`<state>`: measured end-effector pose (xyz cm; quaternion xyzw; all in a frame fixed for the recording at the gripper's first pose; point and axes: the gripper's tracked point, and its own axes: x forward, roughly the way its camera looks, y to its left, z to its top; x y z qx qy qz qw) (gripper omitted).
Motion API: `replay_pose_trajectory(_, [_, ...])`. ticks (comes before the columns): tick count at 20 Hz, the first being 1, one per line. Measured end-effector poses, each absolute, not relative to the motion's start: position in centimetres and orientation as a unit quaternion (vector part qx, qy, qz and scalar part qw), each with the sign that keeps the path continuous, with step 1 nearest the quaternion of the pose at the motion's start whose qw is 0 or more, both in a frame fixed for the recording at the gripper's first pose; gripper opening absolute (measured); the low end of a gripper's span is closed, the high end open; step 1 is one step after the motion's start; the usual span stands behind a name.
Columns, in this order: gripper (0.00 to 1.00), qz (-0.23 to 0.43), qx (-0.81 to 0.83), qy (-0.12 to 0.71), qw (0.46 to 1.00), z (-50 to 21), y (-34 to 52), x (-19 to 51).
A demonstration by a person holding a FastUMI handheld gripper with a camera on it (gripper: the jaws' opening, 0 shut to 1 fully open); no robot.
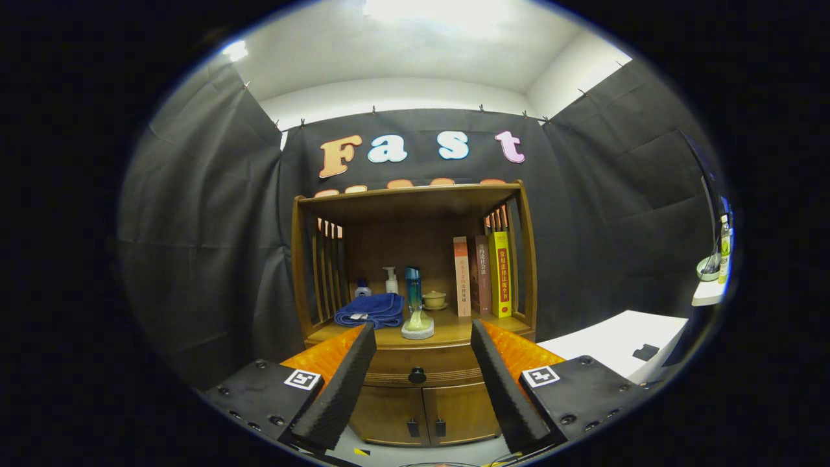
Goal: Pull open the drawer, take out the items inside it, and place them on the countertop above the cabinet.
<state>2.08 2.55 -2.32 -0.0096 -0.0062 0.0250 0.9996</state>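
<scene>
The gripper [421, 389] is spread wide, its two black fingers [340, 389] apart and holding nothing, pointed at a wooden cabinet [421, 311] that stands some way beyond them against the black cloth wall. Between the fingers sits the drawer [421, 363], shut, with a dark round knob [417, 375] at its middle — what lies inside cannot be seen. Below it are two small doors [425, 412], also closed. Above the drawer is the countertop [454, 332], roofed by an open shelf frame. On it, from one side to the other: a folded blue towel [369, 310], a small bottle [362, 288] behind it, a white pump bottle [391, 280], a tall teal bottle [413, 284], a pale lump in a shallow dish [417, 324] near the front edge, a small yellowish lidded bowl [434, 299], and three upright books [483, 275] — the outermost yellow. Off to the side of the cabinet stands a white table [616, 340] with a small dark object on it.
</scene>
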Motion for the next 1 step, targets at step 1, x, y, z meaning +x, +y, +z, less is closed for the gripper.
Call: replay_pose_trajectory(1, [0.97,0.025,-0.01,-0.007,1.0,-2.38,2.54,2.07])
